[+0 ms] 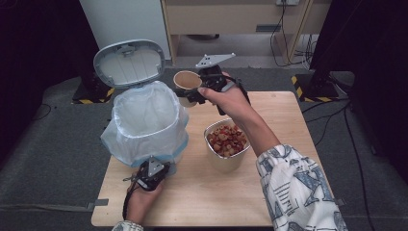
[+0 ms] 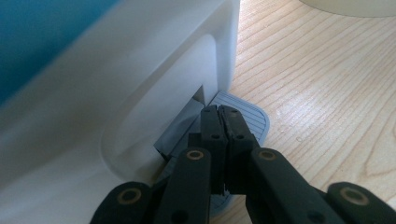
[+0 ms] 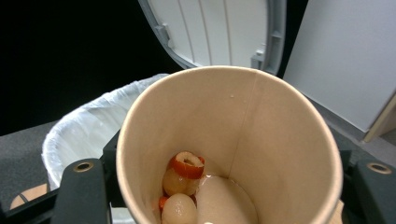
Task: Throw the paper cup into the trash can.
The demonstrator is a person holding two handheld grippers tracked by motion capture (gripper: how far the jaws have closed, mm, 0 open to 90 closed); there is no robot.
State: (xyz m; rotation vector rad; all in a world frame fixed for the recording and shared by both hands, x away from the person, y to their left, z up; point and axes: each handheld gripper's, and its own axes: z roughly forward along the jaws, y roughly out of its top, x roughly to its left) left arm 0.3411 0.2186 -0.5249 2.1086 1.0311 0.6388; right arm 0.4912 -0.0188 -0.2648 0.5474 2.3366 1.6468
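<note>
A brown paper cup (image 1: pixel 187 82) is held above the table's far side, right of the bin, with my right gripper (image 1: pixel 190 94) shut on it. In the right gripper view the cup (image 3: pixel 261 126) holds a few pale and red fruit pieces (image 3: pixel 183 172) and tilts toward the bin's white liner (image 3: pixel 88 126). The pedal bin (image 1: pixel 144 120) stands at the table's left with its grey lid (image 1: pixel 129 62) raised. My left gripper (image 1: pixel 161 168) is at the bin's foot. Its jaws are shut with nothing between them, and the tips (image 2: pixel 220 112) rest on the grey pedal (image 2: pixel 247 116).
A white tub (image 1: pixel 226 142) full of red and pale fruit scraps stands mid-table, just under my right forearm. The wooden table (image 1: pixel 269 192) has bare room at the front and right. A white cabinet and shelving stand beyond the far edge.
</note>
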